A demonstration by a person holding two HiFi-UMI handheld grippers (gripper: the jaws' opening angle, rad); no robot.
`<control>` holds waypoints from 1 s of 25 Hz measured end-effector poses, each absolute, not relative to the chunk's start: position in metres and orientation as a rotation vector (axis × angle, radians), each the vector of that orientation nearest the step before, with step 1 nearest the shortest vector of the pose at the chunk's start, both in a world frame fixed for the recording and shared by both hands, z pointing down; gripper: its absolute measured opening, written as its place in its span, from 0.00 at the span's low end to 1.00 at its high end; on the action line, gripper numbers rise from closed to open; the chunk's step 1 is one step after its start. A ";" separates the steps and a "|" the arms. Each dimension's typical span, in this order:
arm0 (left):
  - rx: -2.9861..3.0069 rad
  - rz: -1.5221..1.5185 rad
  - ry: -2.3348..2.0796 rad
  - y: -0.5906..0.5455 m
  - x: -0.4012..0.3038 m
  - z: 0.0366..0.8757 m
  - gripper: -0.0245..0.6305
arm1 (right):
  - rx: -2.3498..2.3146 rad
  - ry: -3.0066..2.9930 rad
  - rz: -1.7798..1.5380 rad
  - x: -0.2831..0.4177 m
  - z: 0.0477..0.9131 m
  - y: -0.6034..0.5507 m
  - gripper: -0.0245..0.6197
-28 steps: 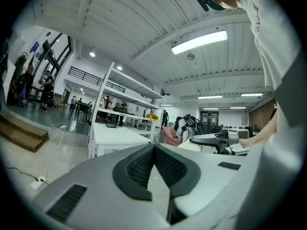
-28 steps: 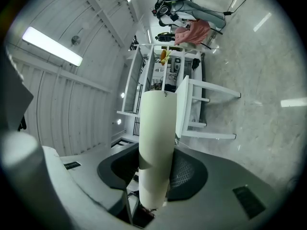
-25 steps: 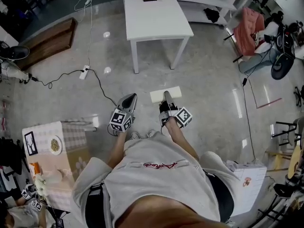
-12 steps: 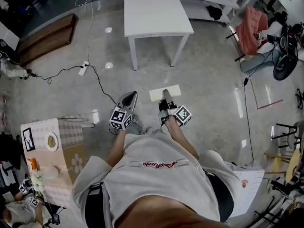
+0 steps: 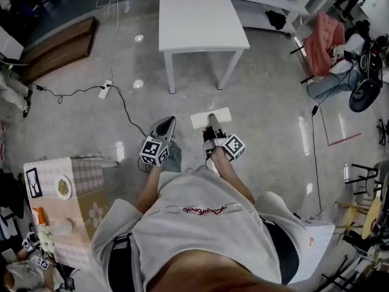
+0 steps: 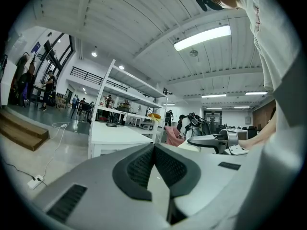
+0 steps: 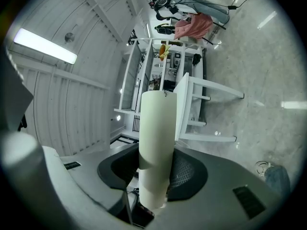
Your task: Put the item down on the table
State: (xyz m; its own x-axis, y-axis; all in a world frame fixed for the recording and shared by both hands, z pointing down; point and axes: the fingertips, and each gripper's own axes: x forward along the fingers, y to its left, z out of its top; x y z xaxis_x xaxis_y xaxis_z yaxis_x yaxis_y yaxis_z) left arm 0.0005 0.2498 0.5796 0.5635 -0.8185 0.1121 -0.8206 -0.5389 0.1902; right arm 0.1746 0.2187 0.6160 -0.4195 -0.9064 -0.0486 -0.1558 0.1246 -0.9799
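Block (image 5: 199, 121) sits crosswise in right gripper (image 5: 213, 121).

Cream item (image 5: 210, 119), white table (image 5: 197, 23), grey speckled floor (image 5: 270, 111)

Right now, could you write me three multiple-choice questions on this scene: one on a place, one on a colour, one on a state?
1. Where is the pale item?
A. on the white table
B. in the right gripper
C. lying on the floor

2. What colour is the item?
A. cream
B. red
C. black

3. How do the jaws of the left gripper stand?
A. together, with nothing between them
B. wide apart
C. closed on a cable

Answers:
1 B: the right gripper view shows the jaws clamped on it.
2 A: it looks cream in both views.
3 A: the left gripper view shows the jaws meeting.
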 end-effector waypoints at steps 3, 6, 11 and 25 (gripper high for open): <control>2.575 0.012 -1.369 0.232 -0.003 0.581 0.07 | -1.032 1.691 -1.365 0.171 0.618 0.204 0.32; 2.572 0.007 -1.360 0.215 -0.006 0.582 0.07 | -1.039 1.692 -1.368 0.166 0.616 0.187 0.32; 2.561 0.007 -1.339 0.185 -0.013 0.588 0.07 | -1.055 1.693 -1.374 0.158 0.621 0.159 0.32; 2.574 0.005 -1.298 0.066 -0.064 0.576 0.07 | -1.097 1.694 -1.353 0.108 0.609 0.046 0.32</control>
